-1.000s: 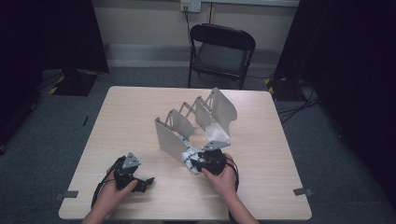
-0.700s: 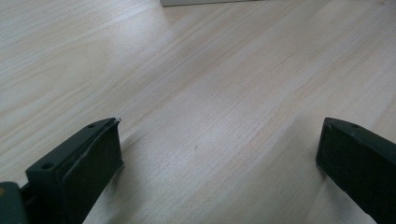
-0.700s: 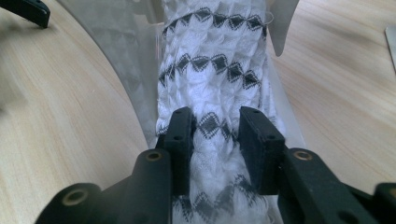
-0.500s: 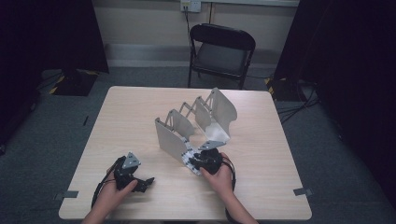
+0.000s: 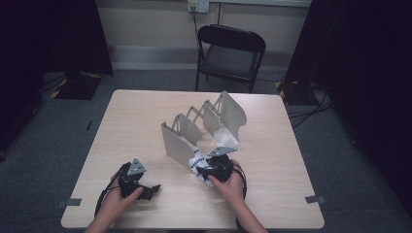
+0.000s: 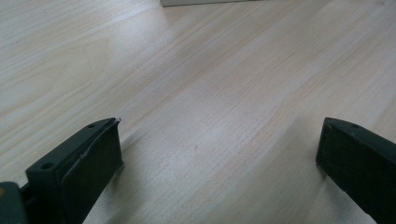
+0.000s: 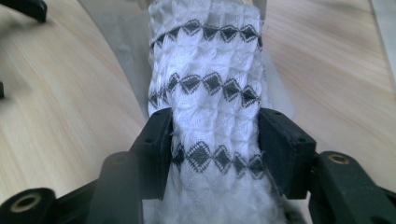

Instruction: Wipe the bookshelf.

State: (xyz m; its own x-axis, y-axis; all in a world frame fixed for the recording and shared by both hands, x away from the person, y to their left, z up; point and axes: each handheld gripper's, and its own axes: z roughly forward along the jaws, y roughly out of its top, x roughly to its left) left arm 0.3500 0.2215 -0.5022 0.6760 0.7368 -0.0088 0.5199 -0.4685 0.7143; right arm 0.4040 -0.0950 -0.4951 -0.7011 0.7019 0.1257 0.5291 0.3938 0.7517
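At the near end of the grey divider rack (image 5: 201,131), the right gripper (image 7: 215,149) has its fingers pinching a white diamond-banded cloth (image 7: 205,93), their spread having just widened, not yet slotted in, while the left gripper (image 6: 219,158) rests spread and empty.

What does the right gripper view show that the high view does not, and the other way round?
Right gripper view alone: the cloth's puckered white weave with rows of dark diamonds, and the right gripper's jaws standing against both its sides; they have just been opening, with the cloth between them. High view alone: the folding chair behind the table, the rack's full row of pale dividers, and the left gripper resting on the table away from the rack. Shared: the cloth at the rack's near end, the right gripper on it, and the light wood tabletop.
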